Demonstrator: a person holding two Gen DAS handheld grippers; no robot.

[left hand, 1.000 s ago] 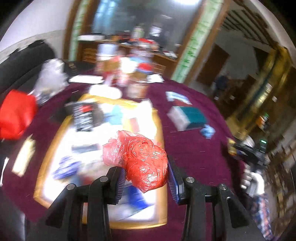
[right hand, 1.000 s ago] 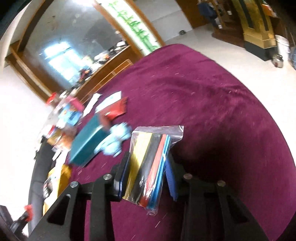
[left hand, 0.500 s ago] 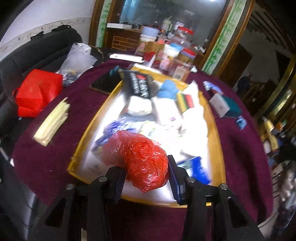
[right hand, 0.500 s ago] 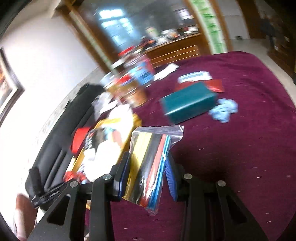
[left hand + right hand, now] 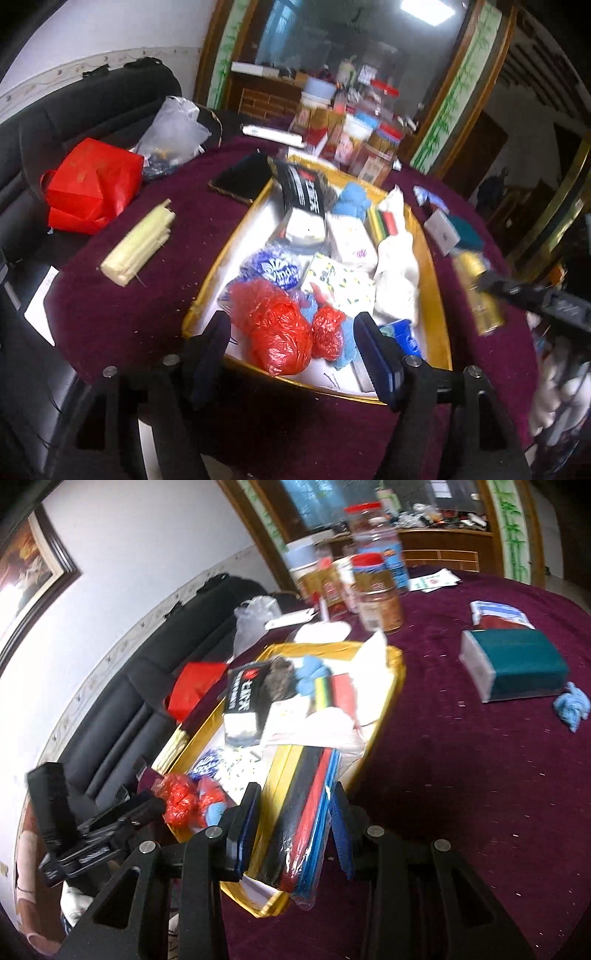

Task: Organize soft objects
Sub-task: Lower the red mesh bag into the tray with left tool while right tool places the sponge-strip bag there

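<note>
A gold-rimmed tray (image 5: 432, 280) on the purple tablecloth holds several soft things: socks, tissue packs, a blue cloth. My left gripper (image 5: 291, 354) is open at the tray's near edge; the crumpled red plastic bag (image 5: 273, 325) lies in the tray between its fingers. My right gripper (image 5: 295, 830) is shut on a clear bag of coloured strips (image 5: 306, 812) and holds it over the tray's near corner (image 5: 388, 698). The red bag also shows in the right wrist view (image 5: 181, 801), beside the left gripper (image 5: 110, 830).
A teal box (image 5: 517, 664) and a crumpled blue cloth (image 5: 572, 705) lie on the cloth right of the tray. Jars and boxes (image 5: 376, 587) stand behind it. A red paper bag (image 5: 92, 188), a pale bundle (image 5: 140, 243) and a black sofa (image 5: 74, 122) lie to the left.
My left gripper has opened and the red bag now rests in the tray. My right gripper has carried the strip bag left, over the tray's corner.
</note>
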